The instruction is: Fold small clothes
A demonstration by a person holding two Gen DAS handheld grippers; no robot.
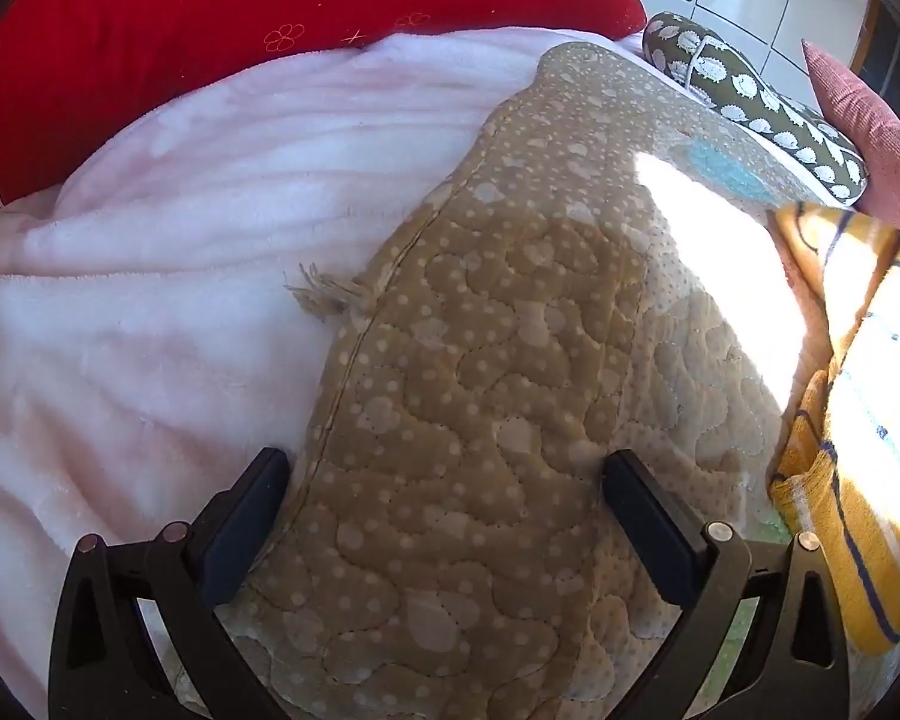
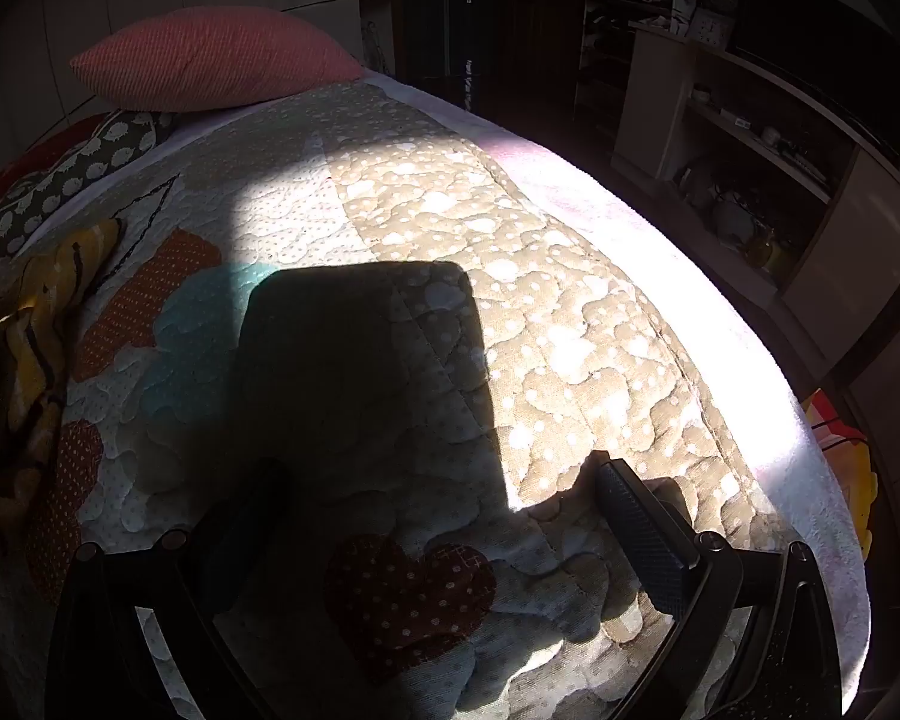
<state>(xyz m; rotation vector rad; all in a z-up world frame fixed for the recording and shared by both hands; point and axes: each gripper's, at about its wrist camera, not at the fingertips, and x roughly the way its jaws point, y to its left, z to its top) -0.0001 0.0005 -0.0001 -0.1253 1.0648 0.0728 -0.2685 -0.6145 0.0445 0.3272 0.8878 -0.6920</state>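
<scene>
No readable writing or brand anywhere, just prints. The left gripper [image 1: 444,468] has its jaws spread wide, nothing between them, hovering over the tan dotted quilt [image 1: 480,360]. The right gripper [image 2: 444,498] is wide apart and empty too, above a dark heart patch [image 2: 408,594]. The yellow striped garment [image 1: 852,420] lies crumpled on the quilt between the two grippers, near a pink pillow [image 2: 210,60].

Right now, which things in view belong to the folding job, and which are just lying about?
For the job:
- yellow striped garment, lying crumpled at the quilt's edge
- left gripper, open, empty
- right gripper, open, empty

Lying about:
- quilted bedspread
- pink fleece blanket
- red cushion
- pink pillow
- hedgehog-print cushion
</scene>
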